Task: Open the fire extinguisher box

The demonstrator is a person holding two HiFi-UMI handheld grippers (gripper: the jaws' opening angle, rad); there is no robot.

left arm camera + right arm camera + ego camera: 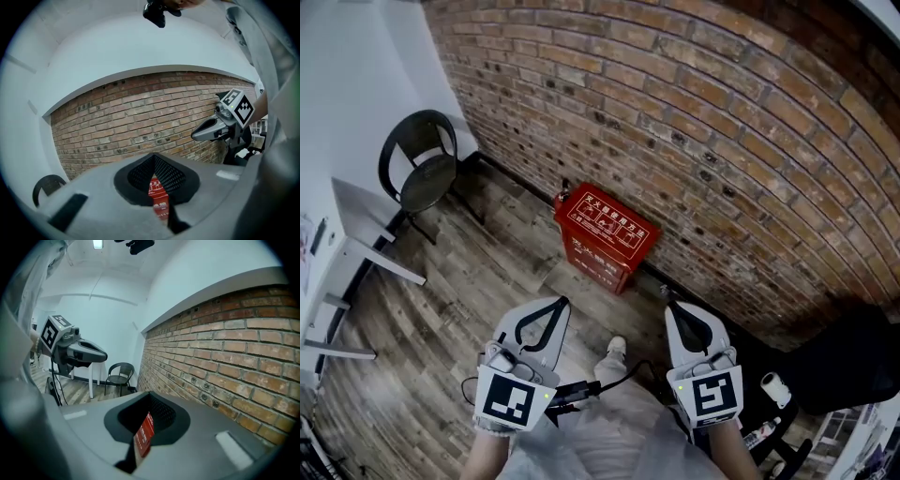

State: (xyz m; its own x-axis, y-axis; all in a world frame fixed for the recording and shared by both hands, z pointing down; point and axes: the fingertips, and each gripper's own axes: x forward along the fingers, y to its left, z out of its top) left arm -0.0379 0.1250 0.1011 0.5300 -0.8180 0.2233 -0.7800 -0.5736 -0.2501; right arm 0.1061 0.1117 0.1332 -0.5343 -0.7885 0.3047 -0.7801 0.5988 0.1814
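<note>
The red fire extinguisher box stands on the wooden floor against the brick wall, its lid down, with white print on top. Both grippers hover above the floor, short of the box and touching nothing. My left gripper points at the box's left side, its jaws together and empty. My right gripper is level with it on the right, also shut and empty. In the left gripper view a strip of the box shows through the gap behind the closed tips. The right gripper view shows the same strip of box.
A black chair sits in the far left corner beside a white table. The brick wall runs behind the box. A dark bulky object and a small white item lie at right. The person's shoe is between the grippers.
</note>
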